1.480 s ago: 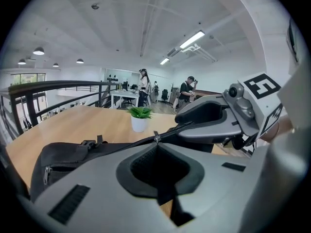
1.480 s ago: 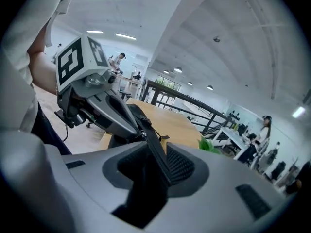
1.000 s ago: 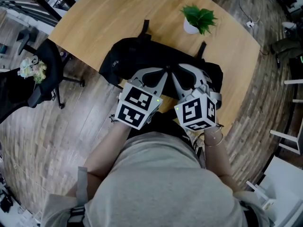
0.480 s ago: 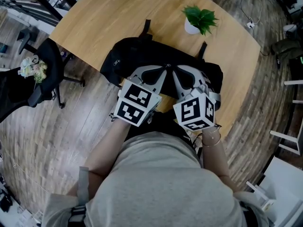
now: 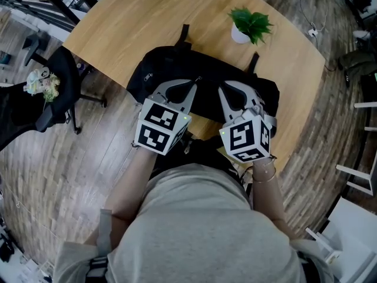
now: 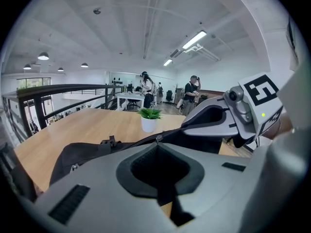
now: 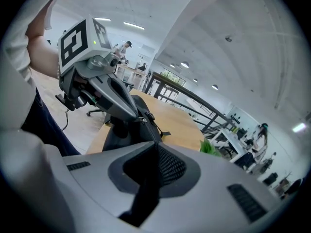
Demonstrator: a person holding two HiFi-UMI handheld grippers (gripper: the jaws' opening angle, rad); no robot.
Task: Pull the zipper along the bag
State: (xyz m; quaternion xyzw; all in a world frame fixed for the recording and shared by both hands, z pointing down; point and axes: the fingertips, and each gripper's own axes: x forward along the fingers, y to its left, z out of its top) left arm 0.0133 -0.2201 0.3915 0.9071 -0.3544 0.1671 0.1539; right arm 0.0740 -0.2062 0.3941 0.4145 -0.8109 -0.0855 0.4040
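Ahead of left gripper (image 6: 158, 143), zipper pull (image 6: 158, 137) barely visible, seemingly pinched.

bag (image 5: 171, 69), near edge partly out of sight

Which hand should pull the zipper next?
Left. The jaws of the left gripper look shut on the zipper pull of the bag, ready to drag it. The jaws of the right gripper have just been closing on the bag's fabric, steadying it.

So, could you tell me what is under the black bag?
The wooden table bears the black bag. Anything lying between them is covered by the bag.
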